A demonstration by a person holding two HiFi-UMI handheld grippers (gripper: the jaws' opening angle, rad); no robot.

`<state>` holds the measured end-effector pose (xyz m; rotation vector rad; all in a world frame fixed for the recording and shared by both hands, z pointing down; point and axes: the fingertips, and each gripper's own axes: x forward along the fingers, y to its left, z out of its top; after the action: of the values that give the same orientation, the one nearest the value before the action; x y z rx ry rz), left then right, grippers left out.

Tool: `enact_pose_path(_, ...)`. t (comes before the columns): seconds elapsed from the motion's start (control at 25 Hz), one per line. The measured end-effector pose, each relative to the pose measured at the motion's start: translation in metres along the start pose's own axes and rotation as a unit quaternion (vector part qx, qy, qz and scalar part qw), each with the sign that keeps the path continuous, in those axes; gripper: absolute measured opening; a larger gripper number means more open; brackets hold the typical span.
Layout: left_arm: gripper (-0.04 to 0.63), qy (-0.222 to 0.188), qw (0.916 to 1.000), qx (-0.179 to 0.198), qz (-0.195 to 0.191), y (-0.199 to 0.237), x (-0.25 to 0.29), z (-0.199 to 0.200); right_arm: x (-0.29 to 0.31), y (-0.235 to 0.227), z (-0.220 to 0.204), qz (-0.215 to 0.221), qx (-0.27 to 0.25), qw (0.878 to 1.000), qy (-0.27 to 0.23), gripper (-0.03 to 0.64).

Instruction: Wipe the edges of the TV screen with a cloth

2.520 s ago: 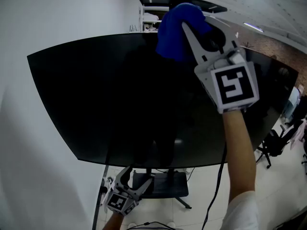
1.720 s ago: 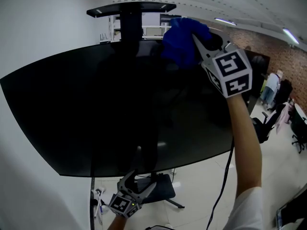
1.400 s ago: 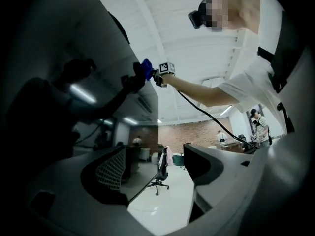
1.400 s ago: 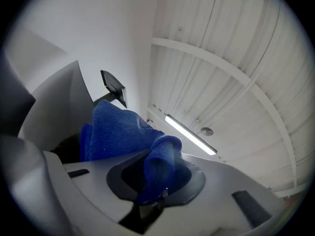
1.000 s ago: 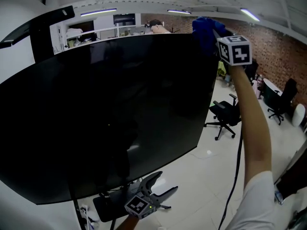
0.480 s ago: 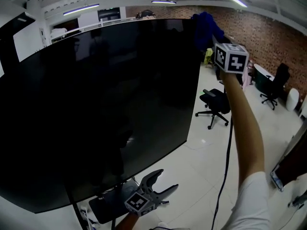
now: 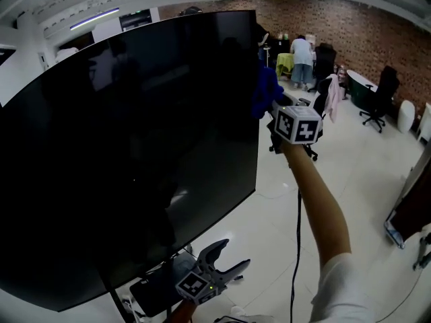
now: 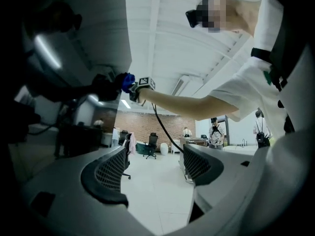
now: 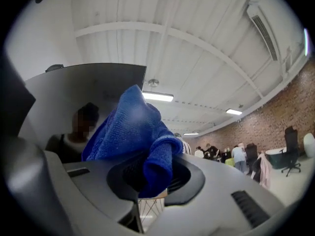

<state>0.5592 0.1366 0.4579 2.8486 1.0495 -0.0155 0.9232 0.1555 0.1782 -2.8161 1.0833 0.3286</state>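
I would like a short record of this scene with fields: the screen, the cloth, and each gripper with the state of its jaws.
screen: large black TV screen, dark
cloth: blue microfibre cloth, at the screen's right edge, in its upper half
right gripper: jaws shut on the cloth, arm stretched out to the edge
left gripper: jaws apart, nothing between them, held low near the screen's bottom edge
background: brick wall

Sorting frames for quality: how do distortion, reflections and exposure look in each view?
Head view: fisheye bows the edges of the TV screen, and its dark glass shows faint reflections. Right gripper view: black vignette at the corners, the blue cloth sharp. Left gripper view: left side dark, ceiling bright.
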Motion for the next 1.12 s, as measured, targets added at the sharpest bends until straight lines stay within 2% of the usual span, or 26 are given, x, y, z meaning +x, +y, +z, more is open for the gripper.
enact_pose_path(0.12,0.347,0.003,1.0,-0.003,-0.008,-0.001,0.008,-0.004,-0.012,-0.003,-0.075,0.006,0.035,0.999,0.04,0.069)
enact_pose_path(0.4,0.347,0.008,0.9998,-0.008,-0.017,-0.007,0.021,-0.014,-0.039,-0.017,-0.246,-0.006,0.058,0.984,0.168,0.069)
enact_pose_path(0.52,0.347,0.012,0.9998,-0.004,-0.013,-0.006,0.026,-0.022,-0.052,-0.024,-0.317,-0.02,0.075,0.972,0.222,0.067)
enact_pose_path(0.68,0.347,0.01,0.9999,-0.002,-0.001,-0.004,0.023,-0.027,-0.077,-0.032,-0.401,-0.043,0.054,0.95,0.305,0.067)
enact_pose_path(0.88,0.347,0.016,0.9995,-0.015,0.021,0.004,0.013,-0.036,-0.12,-0.026,-0.475,-0.061,0.061,0.918,0.388,0.067)
enact_pose_path(0.96,0.347,0.017,0.9991,-0.022,0.032,0.008,0.007,-0.04,-0.138,-0.025,-0.507,-0.066,0.083,0.905,0.411,0.067)
enact_pose_path(1.0,0.347,0.018,0.9988,-0.025,0.037,0.011,0.004,-0.042,-0.143,-0.023,-0.52,-0.065,0.093,0.903,0.414,0.067)
enact_pose_path(1.12,0.347,0.021,0.9973,-0.037,0.061,0.024,-0.011,-0.048,-0.147,-0.001,-0.531,-0.054,0.109,0.907,0.404,0.067)
